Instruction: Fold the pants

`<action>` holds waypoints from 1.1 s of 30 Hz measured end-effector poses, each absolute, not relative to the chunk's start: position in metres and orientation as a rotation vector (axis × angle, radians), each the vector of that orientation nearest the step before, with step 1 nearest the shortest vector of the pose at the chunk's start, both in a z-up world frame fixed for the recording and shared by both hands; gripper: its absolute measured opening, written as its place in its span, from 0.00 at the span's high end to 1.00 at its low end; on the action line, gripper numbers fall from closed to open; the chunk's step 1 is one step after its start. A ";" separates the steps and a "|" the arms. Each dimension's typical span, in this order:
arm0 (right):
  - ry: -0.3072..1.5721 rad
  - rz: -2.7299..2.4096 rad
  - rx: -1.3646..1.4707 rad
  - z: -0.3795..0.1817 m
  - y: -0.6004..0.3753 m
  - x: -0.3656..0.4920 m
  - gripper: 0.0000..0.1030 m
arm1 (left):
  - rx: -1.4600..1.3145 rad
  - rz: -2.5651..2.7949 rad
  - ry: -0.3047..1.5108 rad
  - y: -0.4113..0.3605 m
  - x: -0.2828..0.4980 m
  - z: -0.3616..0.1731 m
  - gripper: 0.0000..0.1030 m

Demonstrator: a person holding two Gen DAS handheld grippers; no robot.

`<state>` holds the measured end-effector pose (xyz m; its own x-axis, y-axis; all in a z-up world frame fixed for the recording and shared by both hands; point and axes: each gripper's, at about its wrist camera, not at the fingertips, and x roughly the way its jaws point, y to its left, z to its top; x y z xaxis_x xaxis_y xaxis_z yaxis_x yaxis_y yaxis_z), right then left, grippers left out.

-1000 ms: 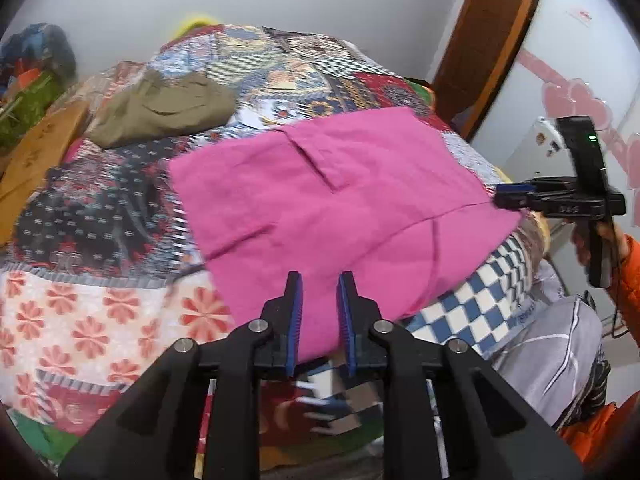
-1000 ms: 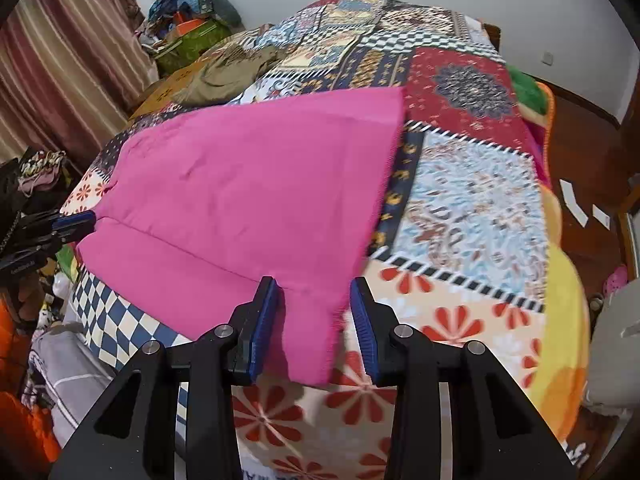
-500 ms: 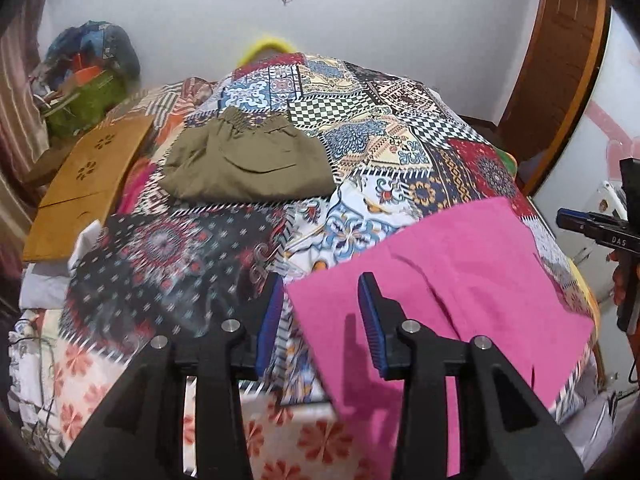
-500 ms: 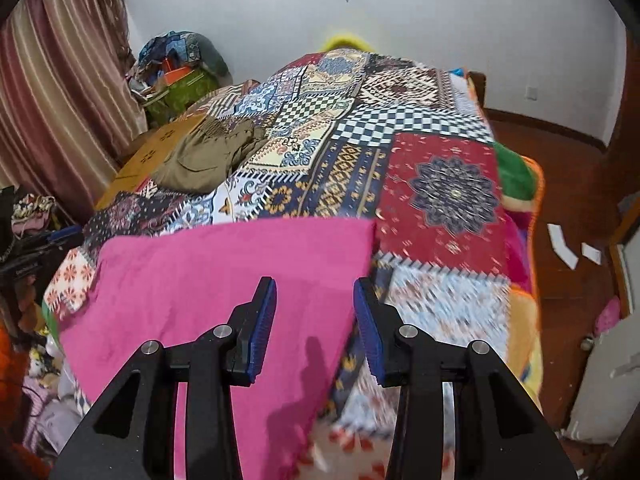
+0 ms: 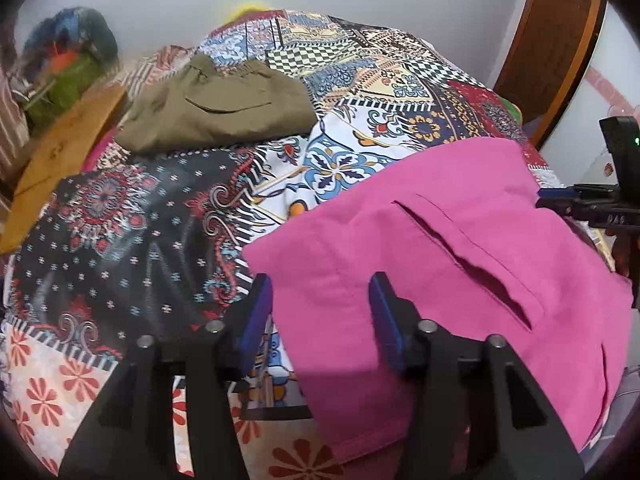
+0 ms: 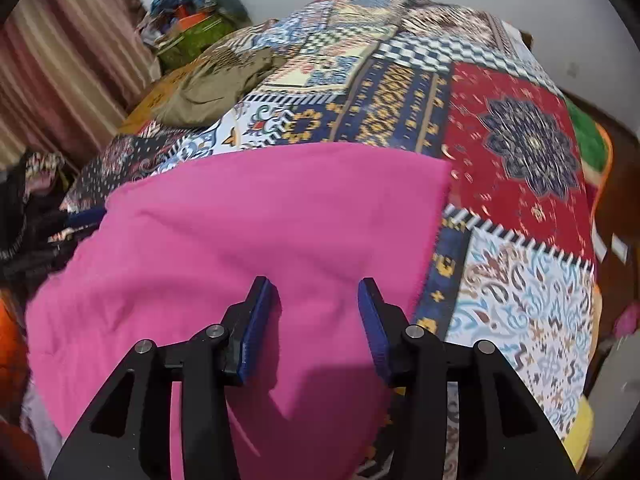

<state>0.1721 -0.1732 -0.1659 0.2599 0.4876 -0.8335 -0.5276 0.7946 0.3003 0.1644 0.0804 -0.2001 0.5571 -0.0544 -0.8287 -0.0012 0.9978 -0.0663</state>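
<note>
Pink pants point(image 5: 420, 248) lie flat on the patchwork bedspread point(image 5: 160, 240), with a pocket slit facing up. They also fill the near part of the right wrist view point(image 6: 260, 240). My left gripper point(image 5: 320, 308) is open and empty, its jaws set wide over the pants' near left corner. My right gripper point(image 6: 314, 312) is open and empty, above the pants' near edge. The right gripper also shows at the right edge of the left wrist view point(image 5: 588, 204).
Folded olive pants point(image 5: 216, 108) lie further back on the bed, also seen in the right wrist view point(image 6: 216, 84). A wooden board point(image 5: 60, 152) and a pile of bags point(image 5: 68, 68) sit at the left. A striped curtain point(image 6: 60, 68) hangs left; a door point(image 5: 560, 40) stands right.
Both grippers were shut on the pants' edge a second ago, then opened and let go. Both have since drawn closer over the pink cloth, which now lies folded shorter.
</note>
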 end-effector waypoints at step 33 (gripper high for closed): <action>1.054 0.597 -0.023 -0.187 -0.175 0.256 0.81 | -0.288 -0.046 1.000 0.118 0.203 -0.222 0.63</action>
